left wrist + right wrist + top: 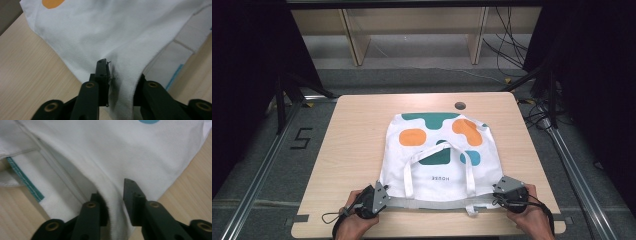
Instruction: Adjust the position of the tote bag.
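Each claw, left (382,196) and right (498,192), is clamped on a near corner of the white cloth tote bag (439,155) with orange and teal blotches. It lies flat on the pale wooden desk (357,130). Soft, light and floppy, I'd say it handles best by these hemmed mouth corners.

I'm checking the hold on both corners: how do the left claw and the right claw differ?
The left claw holds the tote bag at its near left corner; the right claw holds the near right corner. An orange patch shows beyond the left claw, a teal one beyond the right. Both have white fabric bunched between black jaws, over the wooden table.
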A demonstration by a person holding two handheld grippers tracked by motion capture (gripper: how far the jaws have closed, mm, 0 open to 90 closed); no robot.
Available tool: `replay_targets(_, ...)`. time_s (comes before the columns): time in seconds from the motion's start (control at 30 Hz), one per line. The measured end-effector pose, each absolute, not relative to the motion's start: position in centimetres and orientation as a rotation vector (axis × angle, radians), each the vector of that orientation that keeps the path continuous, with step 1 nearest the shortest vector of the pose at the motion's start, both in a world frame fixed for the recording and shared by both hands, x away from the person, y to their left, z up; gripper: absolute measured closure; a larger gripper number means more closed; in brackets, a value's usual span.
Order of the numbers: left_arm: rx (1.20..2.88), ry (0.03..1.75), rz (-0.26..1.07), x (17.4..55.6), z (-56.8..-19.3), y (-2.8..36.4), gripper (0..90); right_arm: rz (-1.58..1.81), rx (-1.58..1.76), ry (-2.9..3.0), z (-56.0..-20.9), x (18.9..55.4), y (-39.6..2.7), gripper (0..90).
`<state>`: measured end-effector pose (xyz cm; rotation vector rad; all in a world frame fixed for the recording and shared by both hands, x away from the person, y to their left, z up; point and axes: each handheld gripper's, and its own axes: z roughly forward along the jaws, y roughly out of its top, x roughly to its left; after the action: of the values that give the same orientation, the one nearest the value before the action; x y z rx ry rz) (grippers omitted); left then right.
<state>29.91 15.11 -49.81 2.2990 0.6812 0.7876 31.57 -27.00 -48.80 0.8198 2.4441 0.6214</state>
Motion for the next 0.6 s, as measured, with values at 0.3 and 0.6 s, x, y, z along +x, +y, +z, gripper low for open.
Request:
replay_targets(0.3, 2.305, 0.736, 0.792, 31.1, -50.8, 13.9, 57.4, 0.716, 0.883, 2.441, -49.3, 32.4, -27.9, 74.5)
replay_targets(0.6, 2.31, 0.756, 0.744, 31.8, -50.9, 13.9, 71.3, 0.726, 0.873, 2.433, -49.2, 32.4, -28.0, 76.3)
